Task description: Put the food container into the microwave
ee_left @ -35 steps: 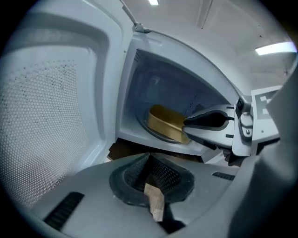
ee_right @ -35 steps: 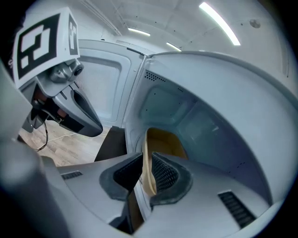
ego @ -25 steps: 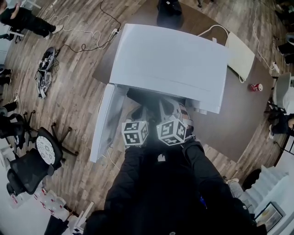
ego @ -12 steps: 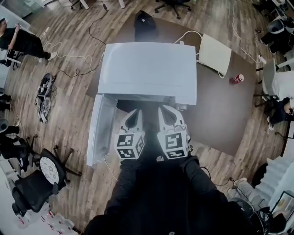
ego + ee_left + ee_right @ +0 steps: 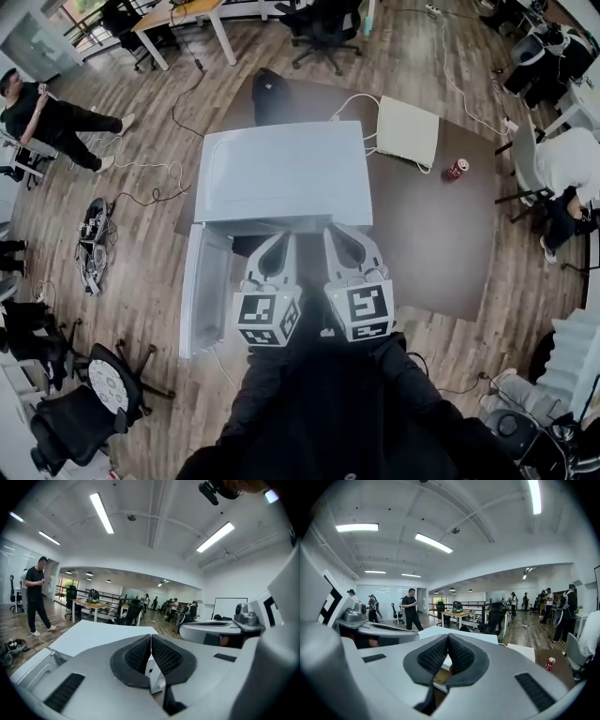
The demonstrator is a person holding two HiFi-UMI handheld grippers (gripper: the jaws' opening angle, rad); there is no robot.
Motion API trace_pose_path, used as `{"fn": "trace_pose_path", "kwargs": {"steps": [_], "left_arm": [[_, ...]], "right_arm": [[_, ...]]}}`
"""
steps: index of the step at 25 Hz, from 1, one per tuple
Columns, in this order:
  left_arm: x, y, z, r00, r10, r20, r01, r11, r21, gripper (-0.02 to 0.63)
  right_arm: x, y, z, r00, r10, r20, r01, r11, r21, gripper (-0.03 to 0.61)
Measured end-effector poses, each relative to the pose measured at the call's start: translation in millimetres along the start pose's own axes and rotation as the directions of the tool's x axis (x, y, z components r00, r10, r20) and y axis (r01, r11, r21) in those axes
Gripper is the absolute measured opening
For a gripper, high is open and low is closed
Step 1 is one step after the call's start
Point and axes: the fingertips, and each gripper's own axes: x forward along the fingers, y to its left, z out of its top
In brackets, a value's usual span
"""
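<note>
At the mouth of the microwave [image 5: 281,173], whose door [image 5: 204,291] stood open to the left, both grippers hung side by side, pointing forward over the bench [image 5: 441,244]. The left gripper [image 5: 284,242] and right gripper [image 5: 335,236] each had their pads pressed together on nothing. Neither held the food container; a tan patch [image 5: 439,676] below the right pads might have been it, inside the cavity. Shutting the door looked like the step in hand, best done by pushing its free edge squarely and slowly.
</note>
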Motion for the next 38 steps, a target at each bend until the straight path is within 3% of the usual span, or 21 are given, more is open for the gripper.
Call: {"fn": "trace_pose_path", "kwargs": {"steps": [9,38], "left_arm": [[-11.2,-18.2,15.5,0.999,-0.024,0.029,0.023,0.999,0.027,0.034],[-10.3,-39.6,12.8,0.998,-0.059,0.014,0.058,0.997,0.045,0.034]], "right_arm": [[-22.3,-4.6,16.8,0.998,-0.021,0.066,0.019,0.999,0.034,0.023],[-39.4,-13.0,15.1,0.997,-0.045,0.070,0.042,0.998,0.046,0.023]]}}
